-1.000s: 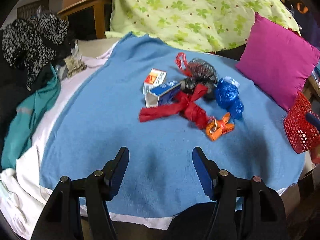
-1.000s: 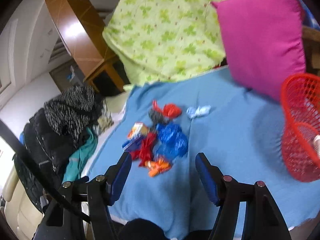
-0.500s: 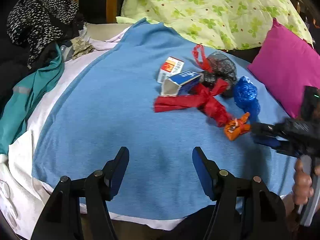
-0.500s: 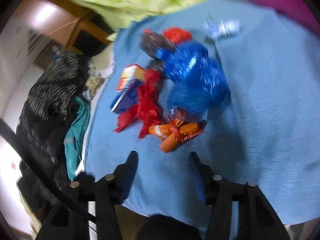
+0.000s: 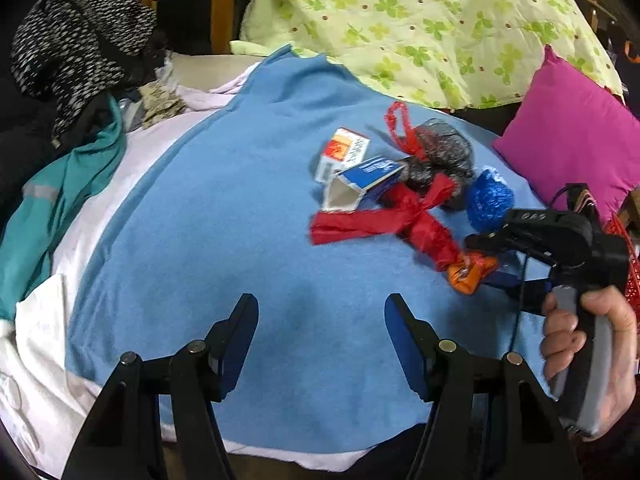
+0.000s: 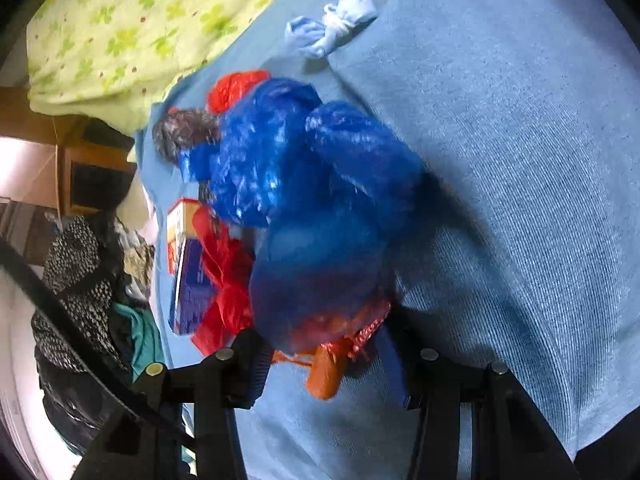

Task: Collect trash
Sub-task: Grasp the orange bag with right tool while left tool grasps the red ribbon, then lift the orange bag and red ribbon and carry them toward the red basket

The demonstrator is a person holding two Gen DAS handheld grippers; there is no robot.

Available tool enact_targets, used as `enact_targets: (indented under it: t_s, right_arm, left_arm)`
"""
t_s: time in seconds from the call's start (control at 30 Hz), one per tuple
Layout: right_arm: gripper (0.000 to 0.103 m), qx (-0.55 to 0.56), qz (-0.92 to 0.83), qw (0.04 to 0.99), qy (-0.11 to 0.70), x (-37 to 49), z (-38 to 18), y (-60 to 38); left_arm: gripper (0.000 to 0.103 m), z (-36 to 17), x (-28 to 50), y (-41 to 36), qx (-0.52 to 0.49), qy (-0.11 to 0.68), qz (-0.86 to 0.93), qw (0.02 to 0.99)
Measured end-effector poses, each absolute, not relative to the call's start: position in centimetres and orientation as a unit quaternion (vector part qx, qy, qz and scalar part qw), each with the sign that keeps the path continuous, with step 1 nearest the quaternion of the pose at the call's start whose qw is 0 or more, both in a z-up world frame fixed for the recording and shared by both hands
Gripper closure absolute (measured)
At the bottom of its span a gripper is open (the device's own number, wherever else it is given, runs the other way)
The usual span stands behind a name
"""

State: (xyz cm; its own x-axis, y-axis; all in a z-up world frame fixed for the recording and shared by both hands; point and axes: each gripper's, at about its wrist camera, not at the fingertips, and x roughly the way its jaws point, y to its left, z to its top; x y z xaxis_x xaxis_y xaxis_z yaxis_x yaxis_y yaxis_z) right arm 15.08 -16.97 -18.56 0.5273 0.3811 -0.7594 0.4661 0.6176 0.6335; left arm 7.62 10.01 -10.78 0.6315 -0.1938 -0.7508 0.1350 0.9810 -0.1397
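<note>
Left wrist view: left gripper (image 5: pixel 320 322) low over blue blanket (image 5: pixel 208 240), fingers spread wide, nothing between them, not touching any trash. Trash pile up and to the right on the blanket: orange-and-white carton (image 5: pixel 343 151), blue-and-white open box (image 5: pixel 362 182) just beside it, red plastic bag (image 5: pixel 394 224) knotted and stretched across the middle, black mesh bag (image 5: pixel 442 152) with red handle behind, blue plastic bag (image 5: pixel 489 198) at far right of pile. Orange wrapper (image 5: pixel 470 271) at near right edge of pile, touching tip of red plastic bag. Right gripper (image 5: pixel 486 258) reaching in from the right, held in a hand (image 5: pixel 588 344), one finger above the orange wrapper and one below; actual pinch not certain from here. Magenta pillow (image 5: pixel 572 140) and green clover-print quilt (image 5: pixel 420 20) behind; teal garment (image 5: pixel 60 200) and black-and-white speckled garment (image 5: pixel 72 44) at left. Right wrist view: camera rolled, close in on pile. Orange wrapper (image 6: pixel 326 372) lying between the two fingers of right gripper (image 6: pixel 324 368), near left finger, clear gap to the right one; jaws part-spread around it, not pressed together. Blue plastic bag (image 6: pixel 308 184) bulking directly ahead, overlapping top of wrapper. Red plastic bag (image 6: pixel 224 280) and blue-and-white open box (image 6: pixel 192 284) at left. Knotted pale-blue bag (image 6: pixel 332 24) lying apart, farther up the blanket (image 6: pixel 520 160).
</note>
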Motion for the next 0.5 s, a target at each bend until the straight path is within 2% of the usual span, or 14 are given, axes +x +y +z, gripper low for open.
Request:
enact_targets:
  t_s: [0.07,0.13,0.37,0.5]
  right_arm:
    - [0.07,0.42,-0.027,0.767,0.485,15.1,-18.4,-17.1]
    - [0.073,0.422,-0.013,0.768,0.481,14.8,-18.6,-17.4]
    - [0.073,0.338,0.02,0.816,0.469,11.1,-16.5,-18.2]
    - [0.073,0.316,0.034,0.831,0.456,8.3,-15.1,-19.4]
  left_arm:
    - [0.036,-10.6,8.4,8.8,-0.033,0.421,-0.104,0.9]
    - [0.036,-10.5,9.1,7.7,-0.031,0.422,-0.114,0.899]
    - [0.036,-11.5,14.4,3.0,-0.062,0.464,-0.128,0.874]
    - [0.037,-13.9,17.7,0.2,-0.085,0.502,-0.116,0.853]
